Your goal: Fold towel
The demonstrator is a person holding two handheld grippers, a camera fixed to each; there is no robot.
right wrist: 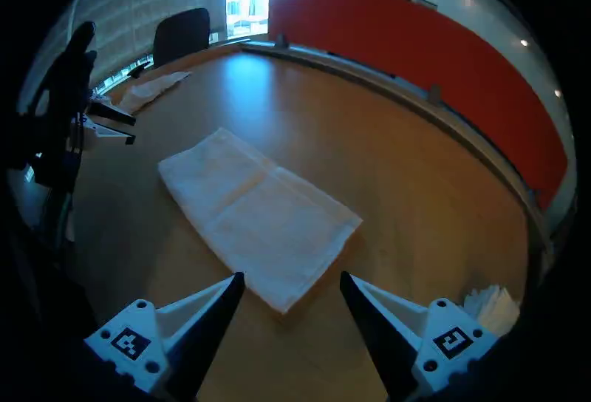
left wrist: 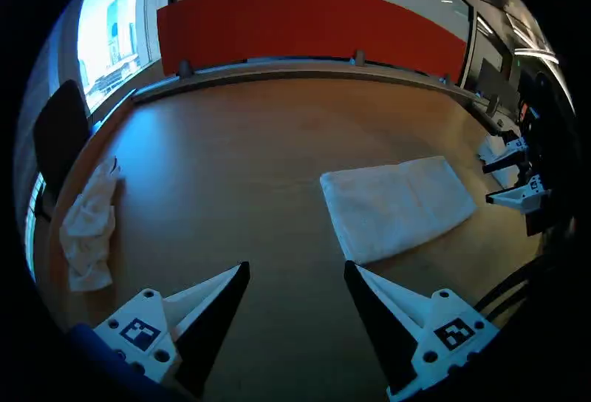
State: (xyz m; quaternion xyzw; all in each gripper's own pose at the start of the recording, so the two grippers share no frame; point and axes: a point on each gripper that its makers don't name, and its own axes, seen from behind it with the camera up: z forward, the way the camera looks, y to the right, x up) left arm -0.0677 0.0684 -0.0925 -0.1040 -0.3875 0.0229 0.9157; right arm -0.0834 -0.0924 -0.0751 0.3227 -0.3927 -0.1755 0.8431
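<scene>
That white folded terry towel [right wrist: 255,213] lies flat mid-frame on the brown wooden surface [right wrist: 414,173]. Both the left tool [left wrist: 296,264] and right tool [right wrist: 290,276] gape, empty. Soft, floppy (light too), so I'd pinch a near corner.

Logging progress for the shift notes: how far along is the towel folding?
Done: the white towel lies flat on the table as a neat rectangle with a crease across it, so it looks folded at least once. In hand: nothing; the left gripper and right gripper hover open and empty. Left: perhaps one more fold, and a crumpled cloth at the table's edge lies unfolded.
</scene>
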